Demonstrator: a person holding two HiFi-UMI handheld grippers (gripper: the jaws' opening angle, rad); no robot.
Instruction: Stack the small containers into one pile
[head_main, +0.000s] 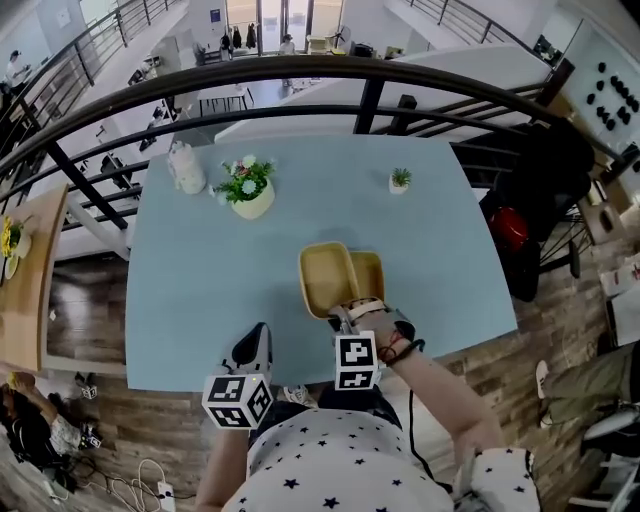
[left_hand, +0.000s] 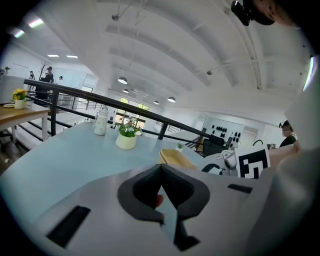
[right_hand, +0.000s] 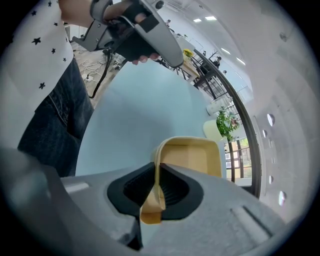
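Note:
Two shallow yellow containers lie near the front of the blue table (head_main: 200, 300). The left container (head_main: 325, 278) partly overlaps the right container (head_main: 371, 272). My right gripper (head_main: 343, 318) is shut on the near rim of the left container (right_hand: 192, 156); in the right gripper view its jaws (right_hand: 156, 186) pinch the thin wall. My left gripper (head_main: 255, 336) hovers at the table's front edge, left of the containers, jaws shut with nothing between them (left_hand: 161, 188). From the left gripper view a yellow container (left_hand: 176, 158) shows beyond the jaws.
A cream flower pot (head_main: 252, 196), a white jug (head_main: 185, 168) and a small potted plant (head_main: 400, 181) stand at the table's far side. A black railing (head_main: 370, 100) runs behind the table. The person's body is close to the front edge.

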